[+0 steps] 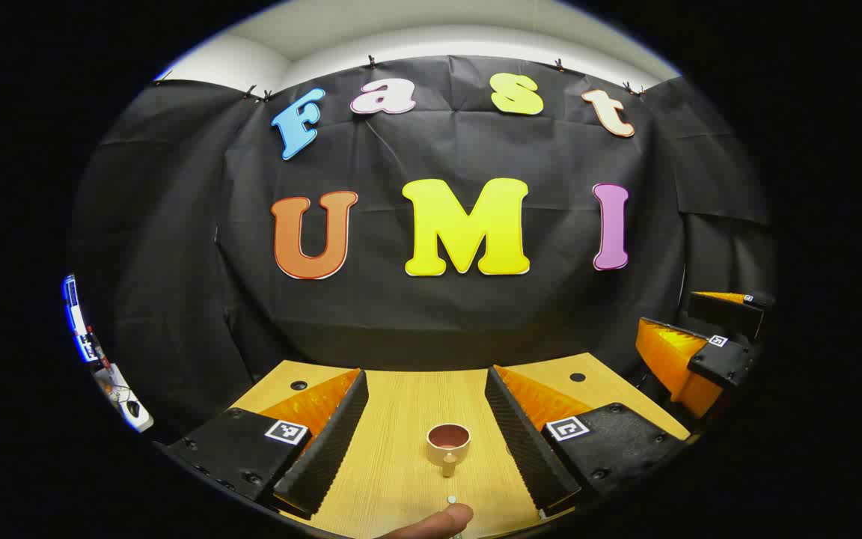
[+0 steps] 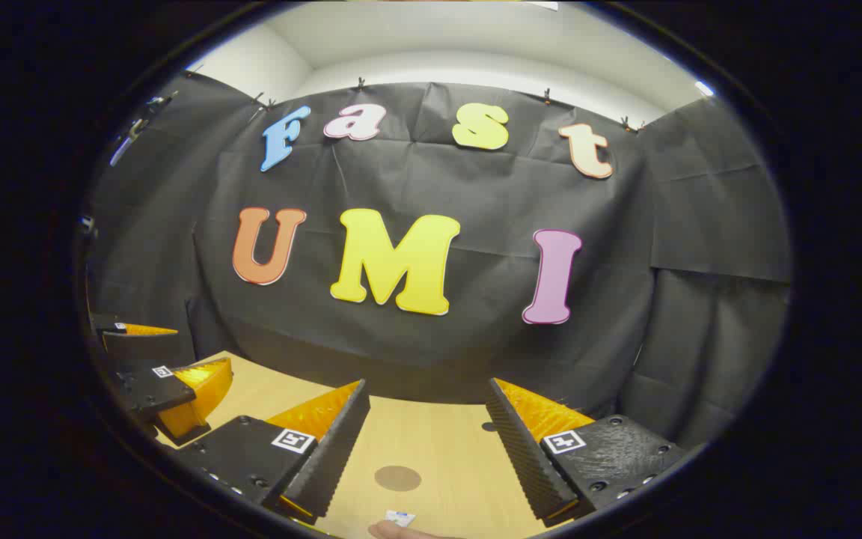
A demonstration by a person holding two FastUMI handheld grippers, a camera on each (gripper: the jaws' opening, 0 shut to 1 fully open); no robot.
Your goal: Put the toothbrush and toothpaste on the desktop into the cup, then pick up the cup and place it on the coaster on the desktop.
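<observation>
A small beige cup (image 1: 448,444) stands upright on the wooden desk (image 1: 401,464), its handle turned toward me, and its inside looks empty. My left gripper (image 1: 426,373) is open, and the cup sits on the desk between the lines of its two fingers. In the right gripper view a round brown coaster (image 2: 397,477) lies flat on the desk, framed by my open right gripper (image 2: 427,383). A small white piece (image 1: 451,499) and a white-and-blue piece (image 2: 399,516) peek in at the bottom edges; I cannot tell what they are.
A person's fingertip (image 1: 435,522) shows at the bottom of the left gripper view, and another fingertip (image 2: 393,531) at the bottom of the right one. The other gripper (image 1: 700,340) hovers at the desk's right end. Round cable holes (image 1: 298,385) mark the desk's back corners.
</observation>
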